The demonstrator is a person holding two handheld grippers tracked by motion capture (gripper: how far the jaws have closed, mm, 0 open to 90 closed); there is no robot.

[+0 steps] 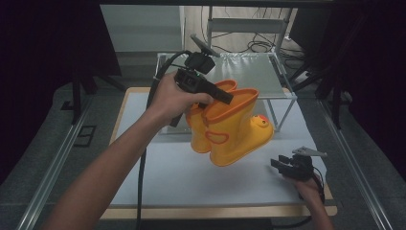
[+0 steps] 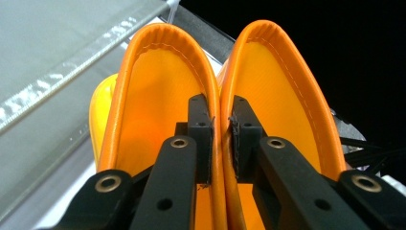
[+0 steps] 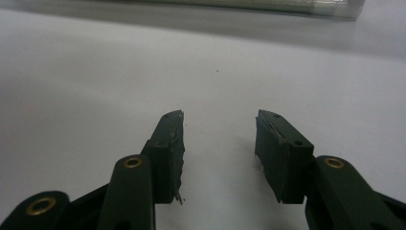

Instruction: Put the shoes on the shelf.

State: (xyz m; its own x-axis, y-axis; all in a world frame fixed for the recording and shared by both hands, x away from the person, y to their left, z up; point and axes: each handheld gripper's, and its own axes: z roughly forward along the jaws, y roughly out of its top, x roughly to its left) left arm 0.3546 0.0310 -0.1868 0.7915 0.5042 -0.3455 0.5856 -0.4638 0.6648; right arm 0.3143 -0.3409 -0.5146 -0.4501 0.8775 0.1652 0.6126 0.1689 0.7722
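Fingers of left gripper clamped on touching cuffs of yellow boots, lifted clear above desk; right gripper fingers apart, holding nothing, low over desk.

Left hand-held gripper clamping yellow boots aloft, right hand-held gripper resting on table

boots: glossy yellow rubber | table: matt white | shelf: metal

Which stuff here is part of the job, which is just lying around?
In the job:
- pair of yellow rain boots, inner rims pinched together
- left gripper, shut on them

Lying about:
- metal rack
- white table mat
- right gripper, open, idle
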